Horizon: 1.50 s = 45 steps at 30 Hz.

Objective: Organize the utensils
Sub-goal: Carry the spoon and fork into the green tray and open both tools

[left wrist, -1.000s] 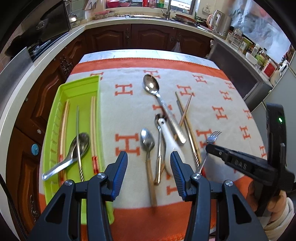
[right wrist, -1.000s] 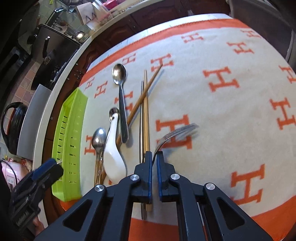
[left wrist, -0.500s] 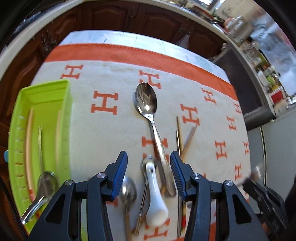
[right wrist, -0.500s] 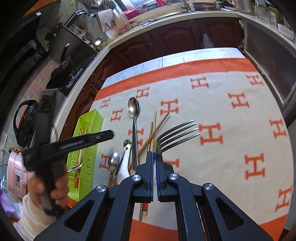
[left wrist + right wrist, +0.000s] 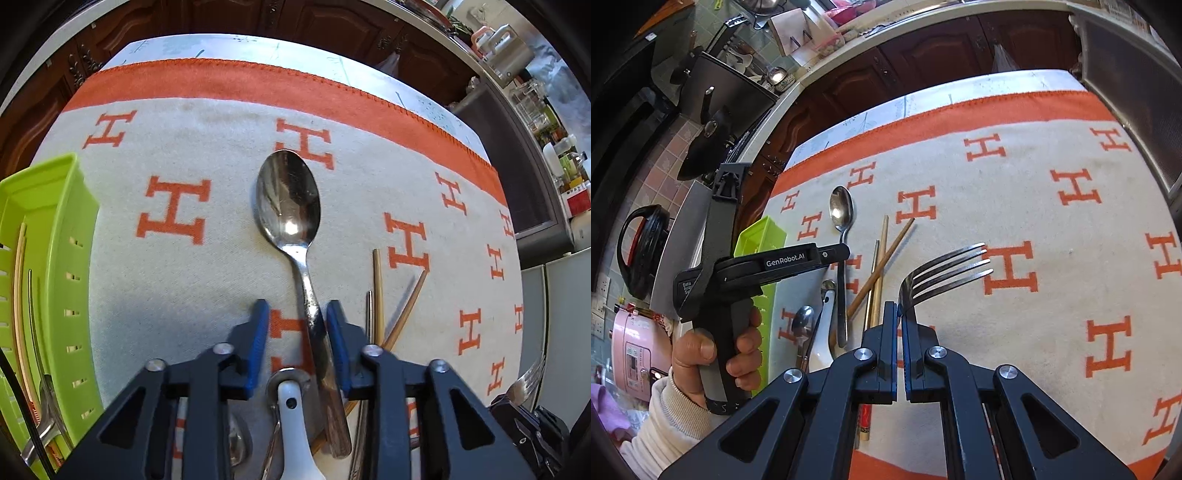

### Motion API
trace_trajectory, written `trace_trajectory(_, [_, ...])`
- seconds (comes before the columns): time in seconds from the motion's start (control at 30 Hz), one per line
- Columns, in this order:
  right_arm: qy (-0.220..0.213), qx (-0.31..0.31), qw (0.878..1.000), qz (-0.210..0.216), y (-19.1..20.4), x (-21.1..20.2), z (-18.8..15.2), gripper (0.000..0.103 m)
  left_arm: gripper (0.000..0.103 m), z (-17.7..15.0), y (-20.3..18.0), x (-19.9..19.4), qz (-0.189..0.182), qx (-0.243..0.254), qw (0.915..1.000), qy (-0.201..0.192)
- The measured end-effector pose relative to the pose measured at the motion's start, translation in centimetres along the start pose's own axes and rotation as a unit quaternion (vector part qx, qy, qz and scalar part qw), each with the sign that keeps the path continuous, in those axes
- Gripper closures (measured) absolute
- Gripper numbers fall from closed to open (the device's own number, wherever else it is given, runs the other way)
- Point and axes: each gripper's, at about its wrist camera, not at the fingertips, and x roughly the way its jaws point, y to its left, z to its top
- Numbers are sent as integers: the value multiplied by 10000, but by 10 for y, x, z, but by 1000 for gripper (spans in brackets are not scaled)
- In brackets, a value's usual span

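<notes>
Left tool at the big spoon, right tool carrying the fork.
Our left tool [image 5: 297,332] had just been narrowing around the large spoon [image 5: 291,206] handle, pads not yet pressing; our right tool [image 5: 899,325] stayed clamped on the fork [image 5: 945,273].

Steel spoon [image 5: 291,206] flat, fork [image 5: 945,273] perhaps raised

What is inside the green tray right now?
In the left wrist view, the green tray holds pale chopsticks, a thin metal utensil and a spoon handle at its near end. The rest is cut off by the frame edge.
</notes>
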Motion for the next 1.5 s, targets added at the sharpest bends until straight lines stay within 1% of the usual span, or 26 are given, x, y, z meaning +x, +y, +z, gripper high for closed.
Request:
trace_trajectory(0.03, [11, 17, 10000, 18, -2, 2, 0, 101, 92, 0, 0, 1, -82, -55, 9999, 48])
trace_trajectory(0.07, [20, 30, 10000, 37, -4, 4, 0, 101, 94, 1, 0, 3, -138, -150, 9998, 77])
trace_trajectory(0.23, [62, 59, 9999, 109, -8, 8, 0, 101, 95, 1, -1, 5, -182, -354, 9992, -25])
trace_trajectory(0.3, [67, 81, 9999, 131, -10, 9, -1, 101, 96, -2, 0, 3, -119, -485, 9986, -143])
trace_trajectory(0.4, [63, 119, 9998, 151, -13, 10, -2, 101, 96, -8, -7, 2, 117, -434, 9985, -307])
trace_trajectory(0.53, [26, 115, 9998, 132, -14, 6, -5, 101, 96, -12, -13, 1, 186, -401, 9987, -271])
trace_trajectory(0.63, [23, 126, 9998, 132, -14, 6, -5, 101, 96, -15, -15, -2, 142, -352, 9990, -226])
trace_trajectory(0.77, [-2, 97, 9999, 142, -10, 4, -6, 101, 96, -19, -12, -12, 134, -291, 9991, -277])
trace_trajectory(1.03, [-132, -75, 9995, 261, 8, -13, -9, 101, 97, -42, 1, -61, 52, -123, 9981, -599])
trace_trajectory(1.2, [-246, -332, 9983, 402, 32, -30, -11, 101, 97, -66, 25, -111, 34, -106, 9959, -898])
trace_trajectory(1.37, [-301, -724, 9950, 614, 73, -41, -14, 101, 97, -94, 62, -158, 243, -169, 9922, -1215])
trace_trajectory(1.5, [-199, -1074, 9908, 801, 117, -36, -17, 101, 97, -113, 98, -178, 482, -365, 9886, -1382])
